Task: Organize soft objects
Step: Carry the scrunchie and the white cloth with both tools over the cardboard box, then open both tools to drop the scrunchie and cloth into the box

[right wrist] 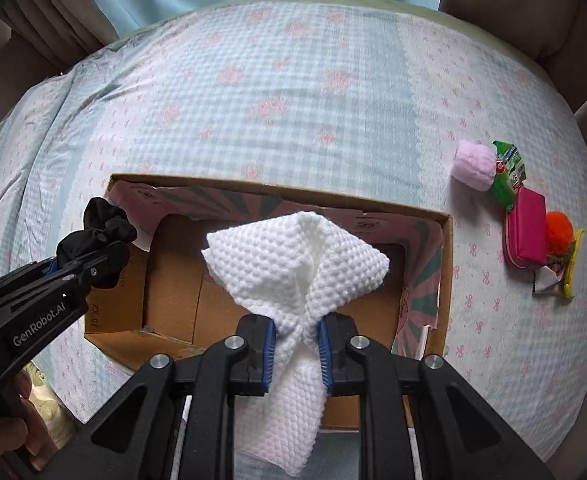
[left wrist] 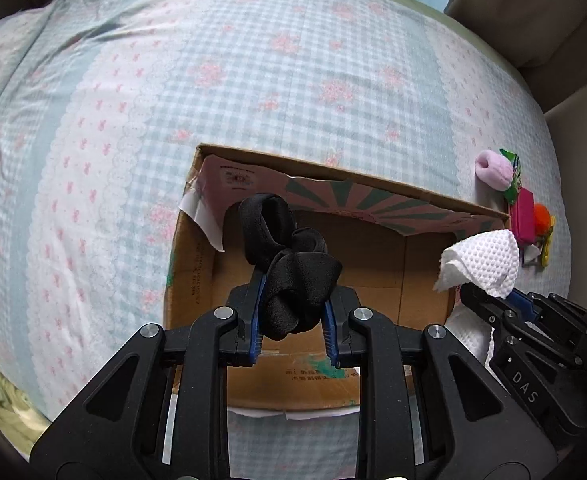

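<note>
My left gripper (left wrist: 293, 322) is shut on a black scrunchie (left wrist: 289, 258) and holds it over the open cardboard box (left wrist: 189, 280). My right gripper (right wrist: 295, 346) is shut on a white waffle-textured cloth (right wrist: 293, 264) and holds it above the same box (right wrist: 445, 264). The left gripper with the scrunchie (right wrist: 97, 226) also shows at the left of the right wrist view. The right gripper with the cloth (left wrist: 481, 264) shows at the right of the left wrist view. The part of the box's inside that shows looks empty.
The box sits on a bed with a blue checked, pink-flowered sheet (left wrist: 253, 80). To the right lie a pink fluffy roll (right wrist: 473, 164), a green packet (right wrist: 509, 172), a magenta pouch (right wrist: 527, 232), an orange pom-pom (right wrist: 559, 226) and a yellow clip (right wrist: 571, 264). Brown cushions stand at the far right.
</note>
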Motion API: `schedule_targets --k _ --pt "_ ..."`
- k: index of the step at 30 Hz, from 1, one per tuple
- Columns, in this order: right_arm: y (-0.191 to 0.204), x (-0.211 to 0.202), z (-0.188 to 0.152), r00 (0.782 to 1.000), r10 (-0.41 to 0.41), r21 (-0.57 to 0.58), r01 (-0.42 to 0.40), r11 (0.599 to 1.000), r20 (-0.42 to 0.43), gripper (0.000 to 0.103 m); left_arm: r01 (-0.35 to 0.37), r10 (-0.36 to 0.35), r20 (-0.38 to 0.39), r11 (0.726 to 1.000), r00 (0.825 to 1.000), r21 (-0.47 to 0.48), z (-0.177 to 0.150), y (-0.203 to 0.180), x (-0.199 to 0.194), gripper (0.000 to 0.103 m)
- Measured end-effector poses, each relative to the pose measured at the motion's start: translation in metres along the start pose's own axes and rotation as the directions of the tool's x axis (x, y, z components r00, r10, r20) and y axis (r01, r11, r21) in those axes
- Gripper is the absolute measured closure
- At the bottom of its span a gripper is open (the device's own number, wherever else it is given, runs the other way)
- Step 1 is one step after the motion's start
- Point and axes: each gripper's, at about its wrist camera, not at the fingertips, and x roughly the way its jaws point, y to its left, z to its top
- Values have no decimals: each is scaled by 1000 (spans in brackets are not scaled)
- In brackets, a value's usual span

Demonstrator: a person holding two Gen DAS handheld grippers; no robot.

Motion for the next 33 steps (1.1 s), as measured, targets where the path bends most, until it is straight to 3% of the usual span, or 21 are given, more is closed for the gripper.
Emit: schedule_targets --k 5,13,14,15,16,17,18,19,33 --pt "2 44 -5 995 5 -48 -10 999 -100 86 -24 29 -93 998 995 55 3 -4 40 82" --pt "12 52 -2 996 12 -128 -23 991 -84 86 -17 32 -157 995 987 100 7 -14 60 82" --pt "11 52 -3 997 21 -135 -30 990 -69 86 -13 30 -162 994 986 105 8 -16 62 77" --pt "10 51 -3 998 28 -139 -36 990 -60 84 -1 20 -171 994 985 111 9 -17 64 69" --pt "10 51 -3 998 26 -142 -33 989 -54 68 5 16 -175 993 984 116 10 -19 64 32" --pt "9 51 -3 998 20 -146 -27 989 -54 29 -3 23 -166 993 986 122 11 -22 64 2" --pt "8 51 -4 998 23 -147 -30 989 -54 6 -3 22 -144 992 989 127 11 -23 61 0" --pt "7 51 -6 998 32 -150 -39 988 -51 0 2 17 -142 991 990 131 11 -25 60 0" --pt "-3 36 -26 1000 19 -110 -20 994 -8 0 6 13 -100 982 995 188 8 -27 40 0"
